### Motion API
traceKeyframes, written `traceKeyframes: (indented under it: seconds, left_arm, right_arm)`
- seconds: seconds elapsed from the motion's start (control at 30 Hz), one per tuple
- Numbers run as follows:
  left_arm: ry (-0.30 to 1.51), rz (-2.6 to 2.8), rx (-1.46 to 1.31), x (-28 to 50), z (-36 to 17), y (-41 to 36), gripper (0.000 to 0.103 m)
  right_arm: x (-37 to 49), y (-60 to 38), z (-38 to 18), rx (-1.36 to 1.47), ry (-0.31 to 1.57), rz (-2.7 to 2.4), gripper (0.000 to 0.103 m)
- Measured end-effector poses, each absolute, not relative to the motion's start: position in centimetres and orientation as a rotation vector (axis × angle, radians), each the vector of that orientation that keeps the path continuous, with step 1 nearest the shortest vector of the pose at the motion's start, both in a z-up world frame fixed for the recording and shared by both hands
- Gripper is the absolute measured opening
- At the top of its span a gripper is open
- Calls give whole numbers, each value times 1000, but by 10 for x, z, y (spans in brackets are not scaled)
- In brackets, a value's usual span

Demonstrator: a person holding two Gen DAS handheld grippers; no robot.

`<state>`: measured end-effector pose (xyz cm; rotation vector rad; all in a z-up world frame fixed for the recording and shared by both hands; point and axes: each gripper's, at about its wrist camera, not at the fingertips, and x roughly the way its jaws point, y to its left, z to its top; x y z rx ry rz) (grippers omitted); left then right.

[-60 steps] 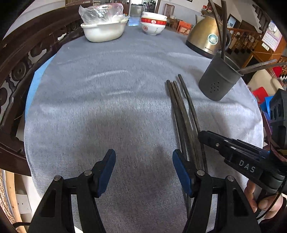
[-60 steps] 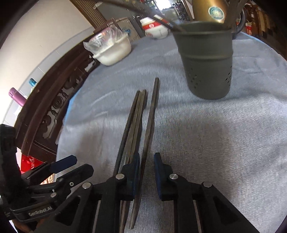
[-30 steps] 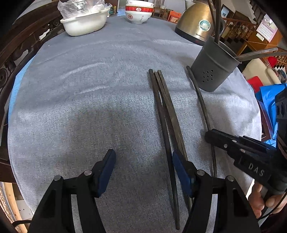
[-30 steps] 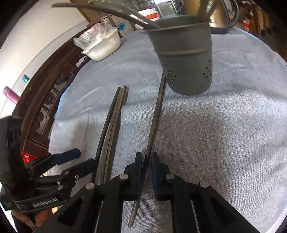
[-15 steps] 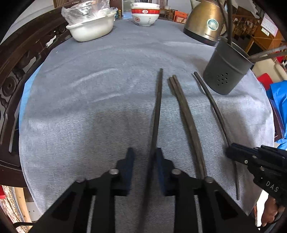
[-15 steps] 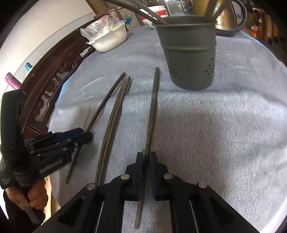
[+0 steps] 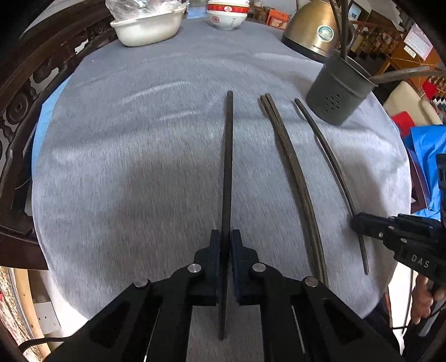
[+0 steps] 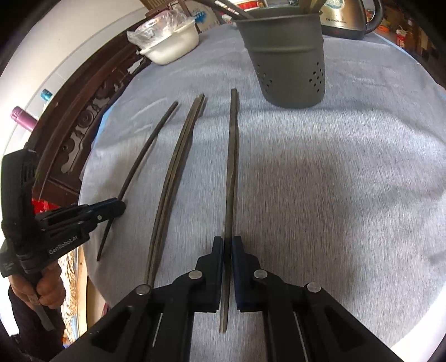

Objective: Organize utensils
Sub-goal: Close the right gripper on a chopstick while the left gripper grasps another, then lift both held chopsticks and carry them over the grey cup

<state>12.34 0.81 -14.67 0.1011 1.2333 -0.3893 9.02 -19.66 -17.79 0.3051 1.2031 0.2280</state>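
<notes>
Both my grippers pinch a chopstick apiece, low on the shaft: the left gripper [image 7: 225,245] holds the left stick [image 7: 228,167], the right gripper [image 8: 227,250] the right stick [image 8: 232,167]. These look light, stiff and slick, so I judge a hold near one end will let them swing. A loose pair [image 7: 292,172] lies between on the worktop [image 7: 125,167]. The holder [image 7: 337,92] waits at two o'clock, already bristling with sticks; bowl [image 7: 147,25] and kettle [image 7: 312,30] stand well clear beyond.

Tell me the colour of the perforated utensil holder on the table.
Dark grey, matt, with small round holes near its base; the utensil holder shows best in the right wrist view.
</notes>
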Motion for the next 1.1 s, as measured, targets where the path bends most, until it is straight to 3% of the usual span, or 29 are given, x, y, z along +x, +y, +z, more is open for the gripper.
traceKeyframes:
  seconds: [0.13, 0.2, 0.27, 1.0, 1.1]
  left_arm:
    - [1238, -398, 98, 129, -140, 10, 10]
    - [1230, -407, 94, 137, -136, 7, 15]
    - [1222, -409, 78, 147, -133, 5, 30]
    - [1262, -335, 25, 238, -148, -32, 30]
    - [1241, -336, 38, 238, -148, -32, 19]
  right_arm:
    - [99, -201, -174, 370, 1187, 220, 10]
    - [106, -205, -170, 406, 1161, 227, 11]
    - [114, -207, -166, 410, 1129, 207, 12]
    - [195, -193, -187, 370, 1149, 63, 15]
    - [196, -192, -189, 358, 1134, 68, 14]
